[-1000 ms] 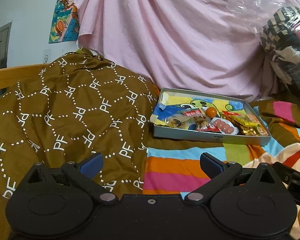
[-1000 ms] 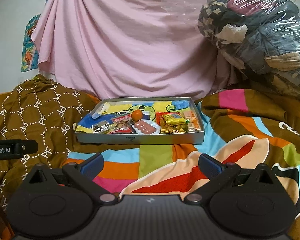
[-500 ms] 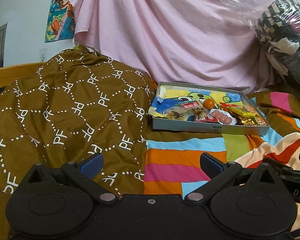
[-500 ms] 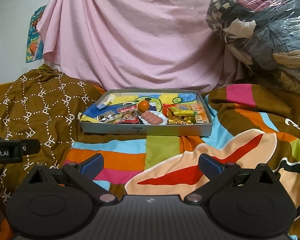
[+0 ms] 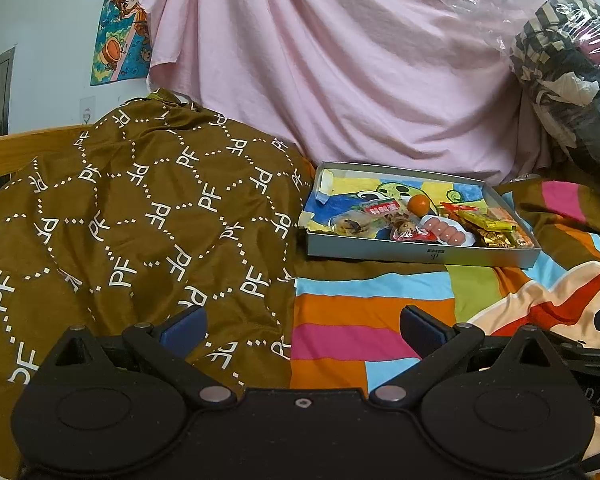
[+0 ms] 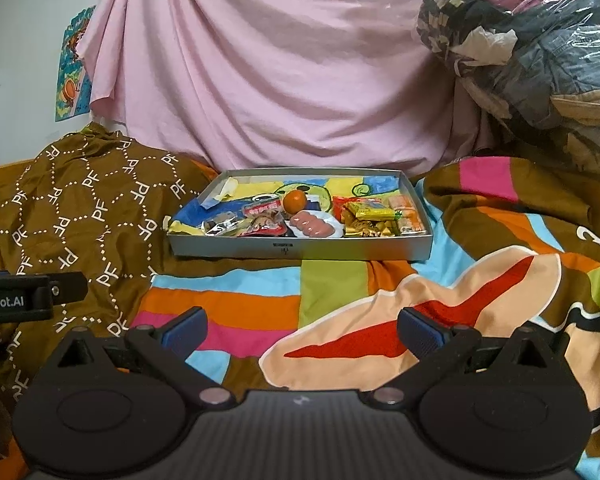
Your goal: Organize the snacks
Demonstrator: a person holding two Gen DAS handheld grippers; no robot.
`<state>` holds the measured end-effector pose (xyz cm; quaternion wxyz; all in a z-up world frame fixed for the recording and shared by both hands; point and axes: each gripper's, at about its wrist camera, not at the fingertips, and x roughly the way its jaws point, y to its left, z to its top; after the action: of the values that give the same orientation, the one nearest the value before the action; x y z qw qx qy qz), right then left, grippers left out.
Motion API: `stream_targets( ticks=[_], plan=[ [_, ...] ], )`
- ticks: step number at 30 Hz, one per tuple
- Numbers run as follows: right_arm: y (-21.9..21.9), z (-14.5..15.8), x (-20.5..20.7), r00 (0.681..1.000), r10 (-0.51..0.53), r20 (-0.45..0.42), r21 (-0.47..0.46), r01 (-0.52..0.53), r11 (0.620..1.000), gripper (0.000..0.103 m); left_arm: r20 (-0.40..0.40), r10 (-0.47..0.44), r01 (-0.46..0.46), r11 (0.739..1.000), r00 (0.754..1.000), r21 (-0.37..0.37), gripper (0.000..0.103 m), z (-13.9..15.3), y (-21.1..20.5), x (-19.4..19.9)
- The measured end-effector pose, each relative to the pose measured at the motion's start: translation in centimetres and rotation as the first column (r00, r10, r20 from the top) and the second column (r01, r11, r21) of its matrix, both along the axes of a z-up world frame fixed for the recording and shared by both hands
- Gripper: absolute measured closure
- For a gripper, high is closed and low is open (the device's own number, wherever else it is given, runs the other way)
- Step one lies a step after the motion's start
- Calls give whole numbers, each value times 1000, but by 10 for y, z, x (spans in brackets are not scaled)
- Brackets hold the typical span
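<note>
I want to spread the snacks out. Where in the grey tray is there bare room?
The back-left of the shallow grey cardboard tray, behind the round orange fruit, shows only its cartoon liner. The front is crowded: red packets, pink sausages on a white dish, yellow and gold wrappers at the right.

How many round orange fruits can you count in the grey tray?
1. The orange fruit sits mid-tray, just behind the pink sausages. Others could be hidden under the wrappers.

Both wrist cameras sit low over the bed, facing the far pink cloth; both share the shallow grey cardboard tray [image 5: 416, 251] [image 6: 300, 247], well apart.
</note>
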<state>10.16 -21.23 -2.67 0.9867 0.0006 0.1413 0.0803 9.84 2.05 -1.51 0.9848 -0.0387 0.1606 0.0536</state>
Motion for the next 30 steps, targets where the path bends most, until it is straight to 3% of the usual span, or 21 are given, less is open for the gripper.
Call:
stream_targets(
  ticks=[30],
  plan=[
    [2, -2, -1, 1000, 5, -9, -3, -5, 1000, 0, -24, 1, 0, 1000, 1000, 7, 1, -7, 1, -2]
  ],
)
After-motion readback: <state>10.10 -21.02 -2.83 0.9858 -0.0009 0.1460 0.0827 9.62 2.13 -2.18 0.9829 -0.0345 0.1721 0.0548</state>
